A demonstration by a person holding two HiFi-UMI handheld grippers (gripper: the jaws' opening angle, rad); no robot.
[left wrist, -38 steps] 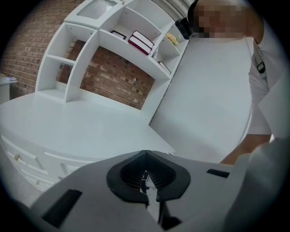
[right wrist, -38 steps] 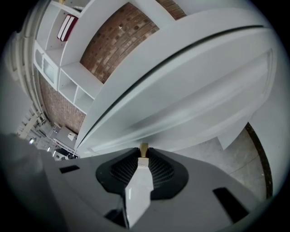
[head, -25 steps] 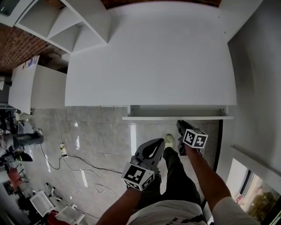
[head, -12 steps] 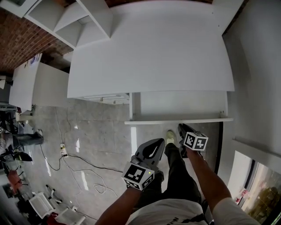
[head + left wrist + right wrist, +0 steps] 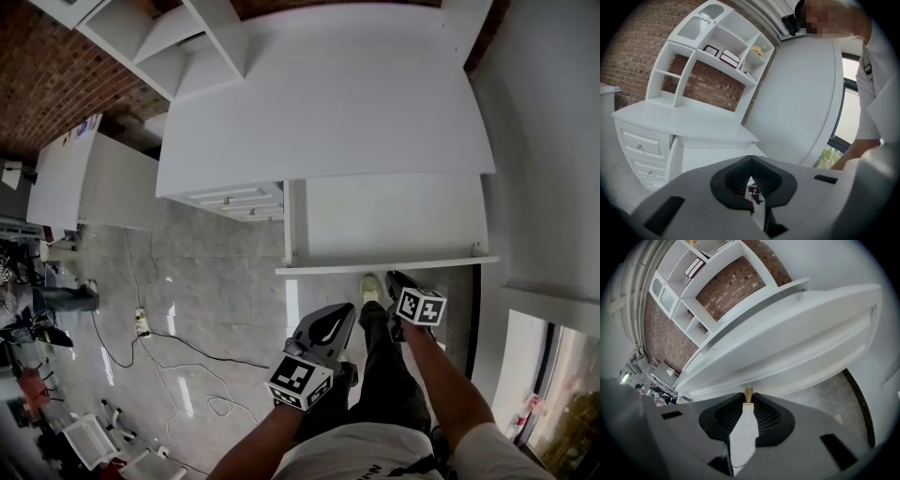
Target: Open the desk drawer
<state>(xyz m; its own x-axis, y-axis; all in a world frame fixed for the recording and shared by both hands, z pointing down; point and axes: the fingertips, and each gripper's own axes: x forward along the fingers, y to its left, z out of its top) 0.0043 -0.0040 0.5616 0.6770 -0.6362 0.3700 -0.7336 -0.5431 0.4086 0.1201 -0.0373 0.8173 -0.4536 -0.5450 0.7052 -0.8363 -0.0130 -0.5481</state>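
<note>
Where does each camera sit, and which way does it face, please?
Head view: on the person's head, looking steeply down at the white desk and its open drawer; both forearms, legs, left gripper and right gripper show.
Left gripper view: on the left gripper, looking across at the desk's shelves; its shut, empty jaws and the person's shirt show.
Right gripper view: on the right gripper, looking along its jaws, shut on the brass knob, at the drawer front.
Shared: head and left gripper views both show the open drawer.
</note>
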